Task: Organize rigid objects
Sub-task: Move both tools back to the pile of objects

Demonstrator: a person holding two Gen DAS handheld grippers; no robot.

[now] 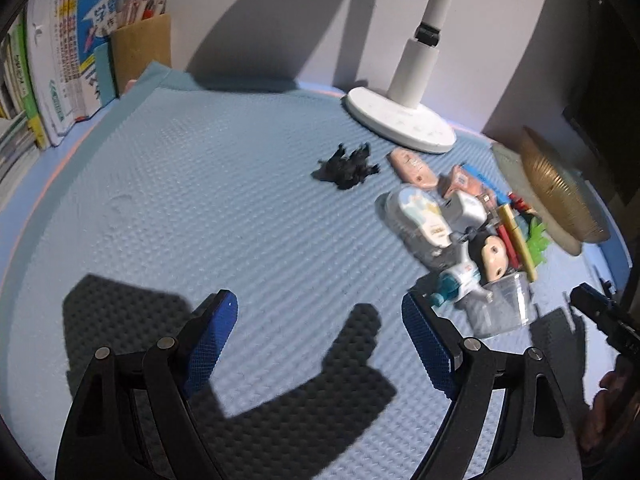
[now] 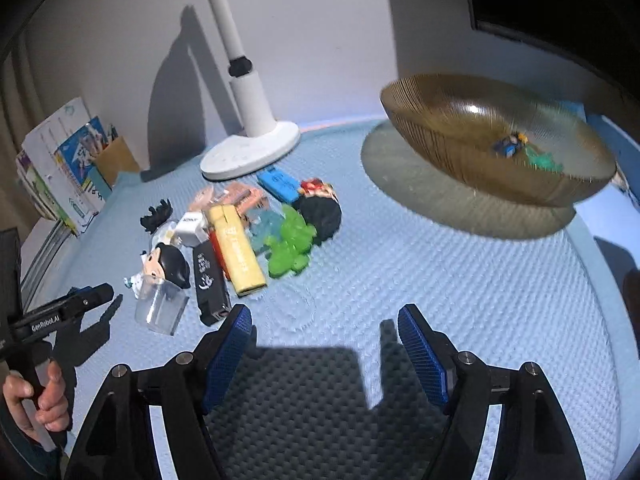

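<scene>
Both tongs, left [image 1: 320,340] and right [image 2: 325,350], gape empty near bright jumbled toys [image 2: 244,236] beside a ribbed amber bowl [image 2: 448,152].

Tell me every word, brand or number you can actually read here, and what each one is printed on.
"GenRobot.AI": white letters on the side of the left gripper, seen from the right wrist view.
Yellow stick: lettering runs along it, too blurred to read.
Black stick: white marks, not legible.
White cube: small dark word, blurred.
Blue block: print too small.
Books: Chinese characters on the covers and spines, too small to read reliably.
</scene>
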